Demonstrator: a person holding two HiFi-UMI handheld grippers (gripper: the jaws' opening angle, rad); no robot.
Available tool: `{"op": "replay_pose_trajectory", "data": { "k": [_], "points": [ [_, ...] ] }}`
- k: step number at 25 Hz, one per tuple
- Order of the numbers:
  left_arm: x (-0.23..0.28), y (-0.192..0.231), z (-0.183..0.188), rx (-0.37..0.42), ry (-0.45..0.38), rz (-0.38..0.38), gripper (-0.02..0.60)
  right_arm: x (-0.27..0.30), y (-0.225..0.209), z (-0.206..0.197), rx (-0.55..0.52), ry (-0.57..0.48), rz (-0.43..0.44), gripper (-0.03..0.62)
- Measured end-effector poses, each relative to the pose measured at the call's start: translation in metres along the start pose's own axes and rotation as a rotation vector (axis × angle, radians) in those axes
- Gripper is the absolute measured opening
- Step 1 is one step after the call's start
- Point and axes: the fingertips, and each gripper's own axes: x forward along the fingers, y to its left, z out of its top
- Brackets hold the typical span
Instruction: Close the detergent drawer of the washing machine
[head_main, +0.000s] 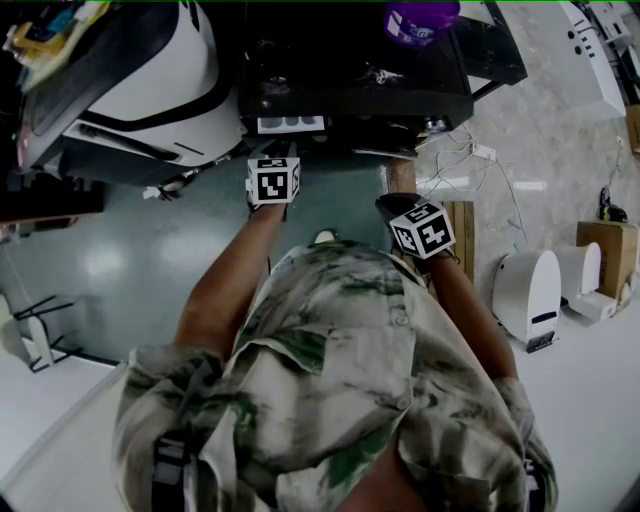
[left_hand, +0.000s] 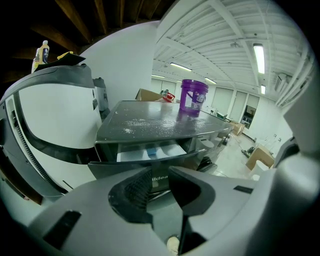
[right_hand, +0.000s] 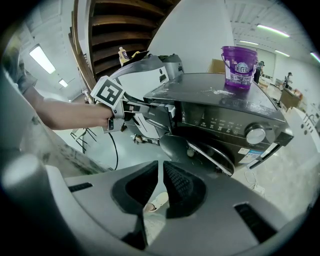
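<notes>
**Left gripper lining up on the open drawer, right one hanging back**

The left gripper (left_hand: 160, 176) is standing with its jaws well apart and gripping nothing. It is pointing at the front panel of the detergent drawer (left_hand: 150, 152), which is showing in the gap just beyond its tips; whether they are touching it I cannot tell. The drawer is sticking out at the top left corner of the dark washing machine (right_hand: 225, 115), with its pale compartments lying open.

The right gripper (right_hand: 161, 172) is hovering off to the side, its jaws closed down to a thin slit with nothing in it.

A purple bucket (right_hand: 239, 60) is sitting on the machine's top, where white powder (left_hand: 135, 122) is lying scattered. A big white curved casing (left_hand: 50, 130) is crowding the drawer's left side.
</notes>
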Motion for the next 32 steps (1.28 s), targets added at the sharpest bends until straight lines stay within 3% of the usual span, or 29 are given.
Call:
{"op": "replay_pose_trajectory", "data": {
  "k": [32],
  "points": [
    [0.027, 0.016, 0.028, -0.021, -0.020, 0.007, 0.114, 0.017, -0.017, 0.025, 0.019, 0.001, 0.000, 0.052]
  ]
}}
